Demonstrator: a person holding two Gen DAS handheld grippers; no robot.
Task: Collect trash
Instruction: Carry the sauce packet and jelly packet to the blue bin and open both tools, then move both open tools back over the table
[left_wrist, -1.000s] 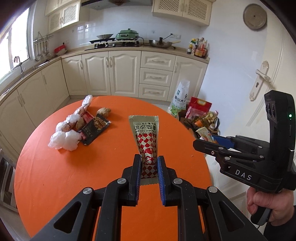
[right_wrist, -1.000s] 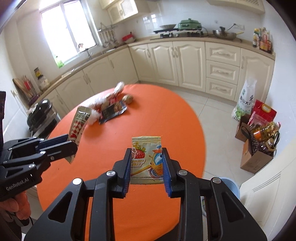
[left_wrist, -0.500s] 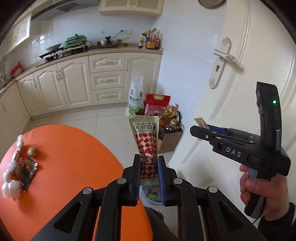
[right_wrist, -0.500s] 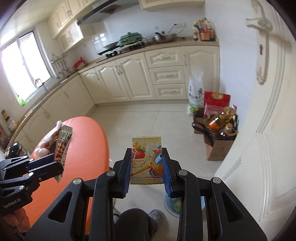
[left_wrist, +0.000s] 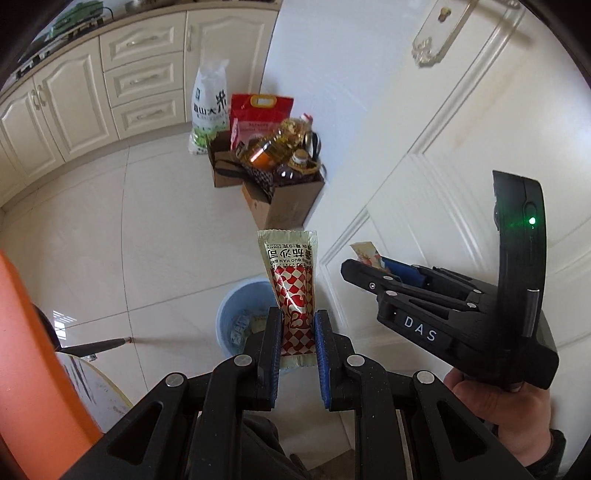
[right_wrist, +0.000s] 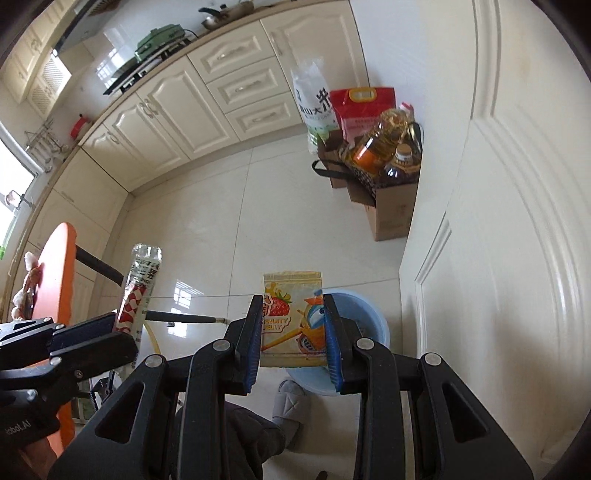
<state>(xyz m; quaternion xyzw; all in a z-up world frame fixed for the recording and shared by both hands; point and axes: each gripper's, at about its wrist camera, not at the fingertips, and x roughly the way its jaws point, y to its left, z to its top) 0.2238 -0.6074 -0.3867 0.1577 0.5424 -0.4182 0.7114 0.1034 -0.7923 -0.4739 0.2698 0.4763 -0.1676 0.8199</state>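
My left gripper (left_wrist: 297, 332) is shut on a red-and-white checked sauce packet (left_wrist: 291, 273), held upright above a light blue trash bin (left_wrist: 236, 314) on the floor that holds some wrappers. My right gripper (right_wrist: 291, 328) is shut on a yellow fruit jelly wrapper (right_wrist: 290, 314), held over the same blue bin (right_wrist: 364, 317). The right gripper also shows in the left wrist view (left_wrist: 362, 264), to the right of the packet. The left gripper with its packet (right_wrist: 138, 291) shows at the left of the right wrist view.
A cardboard box (left_wrist: 284, 199) with oil bottles, a red bag and a white rice bag (left_wrist: 208, 107) stand by a white door (left_wrist: 424, 147). The orange table's edge (left_wrist: 22, 332) is at left, with more trash (right_wrist: 27, 288) on it. Cream cabinets (right_wrist: 207, 92) line the far wall.
Both grippers swung away from the orange table and tilted down toward the floor, and now sit over the blue bin. Each still holds its wrapper.
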